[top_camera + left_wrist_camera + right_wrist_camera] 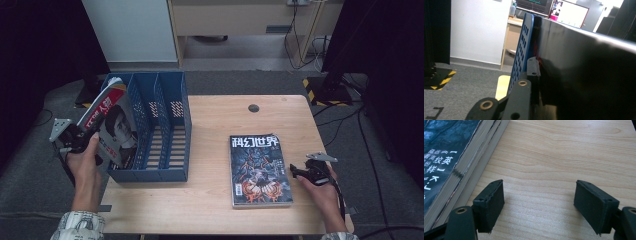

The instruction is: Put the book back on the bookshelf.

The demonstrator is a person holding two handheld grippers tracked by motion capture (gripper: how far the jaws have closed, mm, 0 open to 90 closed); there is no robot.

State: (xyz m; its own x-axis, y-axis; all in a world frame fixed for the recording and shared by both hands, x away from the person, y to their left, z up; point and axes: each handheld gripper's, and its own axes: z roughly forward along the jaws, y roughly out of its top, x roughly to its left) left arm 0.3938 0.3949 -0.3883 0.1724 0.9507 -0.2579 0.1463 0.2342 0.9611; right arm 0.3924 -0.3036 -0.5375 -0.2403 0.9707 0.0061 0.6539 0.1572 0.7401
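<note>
Two grippers are at work, and the coming move turns on the left one. The left gripper (75,139) sits at the table's left edge with its jaws pinched on the lower outer edge of a magazine (114,127) with a red masthead. In the left gripper view one black jaw lies flat against the glossy dark cover (584,75), and the blue perforated wall of the file rack (522,55) stands just beyond it, touching or nearly touching the cover.

Outward from that grip, the magazine's long axis runs up and away, tilted so its top corner leans toward the left, outside the rack's wall. Its lower end already dips into the leftmost compartment of the blue three-slot file rack (172,150). From these pictures the magazine looks partly seated, not yet upright, so the step in hand seems to be tipping it rightward until it stands parallel to the dividers, then letting go.

The right gripper (299,172) rests low over the wooden table (564,152), jaws spread wide with only bare wood between them. The stack of science-fiction magazines (260,170) lies flat just beside it toward the rack, page edges facing the jaws (461,170). The right hand is plainly nearer that stack, well apart from the rack.
</note>
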